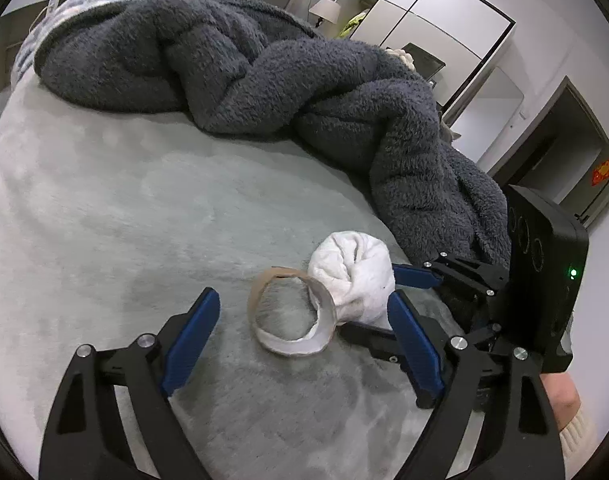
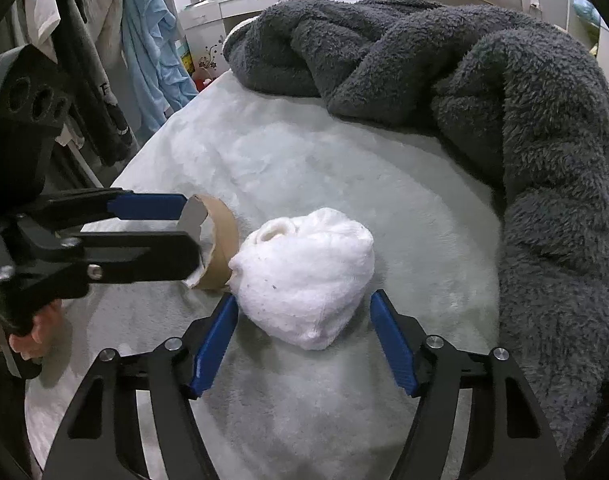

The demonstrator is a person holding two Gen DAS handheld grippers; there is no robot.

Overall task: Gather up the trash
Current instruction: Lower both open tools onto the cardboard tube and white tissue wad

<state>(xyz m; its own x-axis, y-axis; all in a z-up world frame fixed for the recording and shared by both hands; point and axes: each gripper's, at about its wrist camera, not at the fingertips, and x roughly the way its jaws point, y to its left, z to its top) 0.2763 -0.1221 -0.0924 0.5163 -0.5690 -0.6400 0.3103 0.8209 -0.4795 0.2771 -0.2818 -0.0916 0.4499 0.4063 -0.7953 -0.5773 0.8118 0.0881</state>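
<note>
**Two pickups lining up on the bed**

The cardboard ring (image 1: 292,312) and white wad (image 2: 304,276) lie touching on the bed (image 1: 144,208). The left gripper (image 1: 304,320) straddles the ring, fingers wide and holding nothing. The right gripper (image 2: 304,320) brackets the wad, fingers part open and not clearly pressing it, likely so each takes one piece.

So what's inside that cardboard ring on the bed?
Through the cardboard ring only the pale fleece bed cover shows; nothing lies inside it. The white fabric bundle leans against its rim. What lies under the bundle is hidden.
</note>
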